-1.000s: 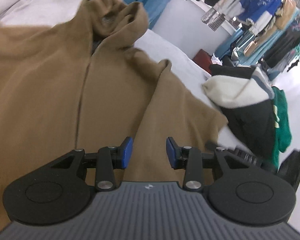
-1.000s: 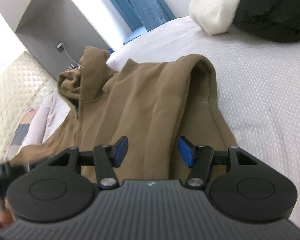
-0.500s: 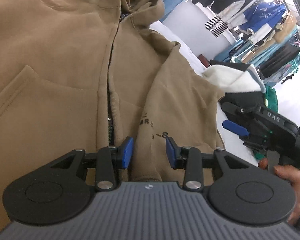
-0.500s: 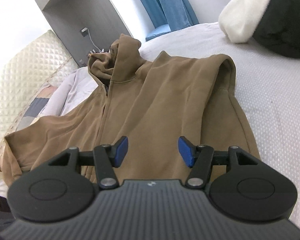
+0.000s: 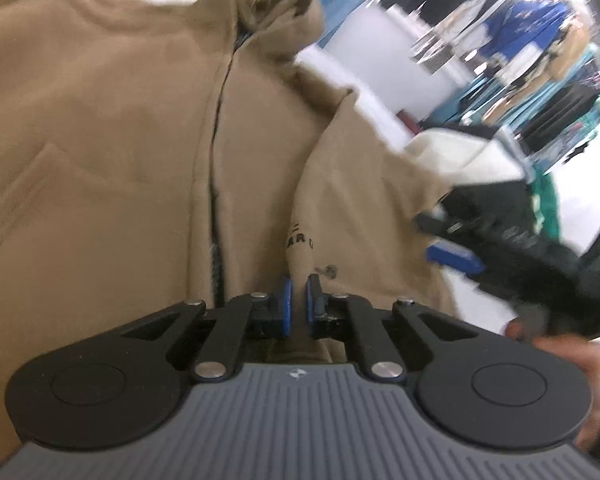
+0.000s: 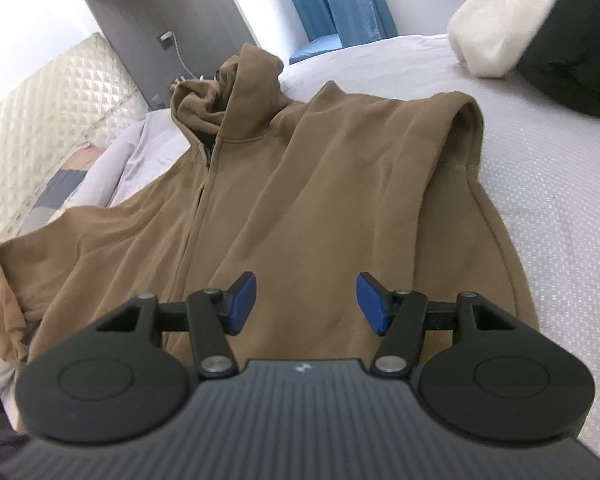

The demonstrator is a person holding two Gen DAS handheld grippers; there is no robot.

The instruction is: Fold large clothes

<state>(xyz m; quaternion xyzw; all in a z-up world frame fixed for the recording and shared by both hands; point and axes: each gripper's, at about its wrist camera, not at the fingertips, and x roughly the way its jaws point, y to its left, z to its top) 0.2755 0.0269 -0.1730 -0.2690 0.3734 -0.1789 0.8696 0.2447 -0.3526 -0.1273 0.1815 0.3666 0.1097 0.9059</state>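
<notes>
L gripper (image 5: 296, 304) just closed, pinching hoodie (image 5: 120, 152) hem fold; hood toward upper frame. R gripper (image 6: 306, 298) open above hem, lower center.

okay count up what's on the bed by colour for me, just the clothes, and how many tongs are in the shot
Brown: 1, the hoodie
White or cream: 1 garment
Black: 1 garment
Green: 1 garment, place unclear
Tongs: 2, left tongs pinching the hoodie's hem, right tongs open above it
Total: 4 garments, 2 tongs
</notes>
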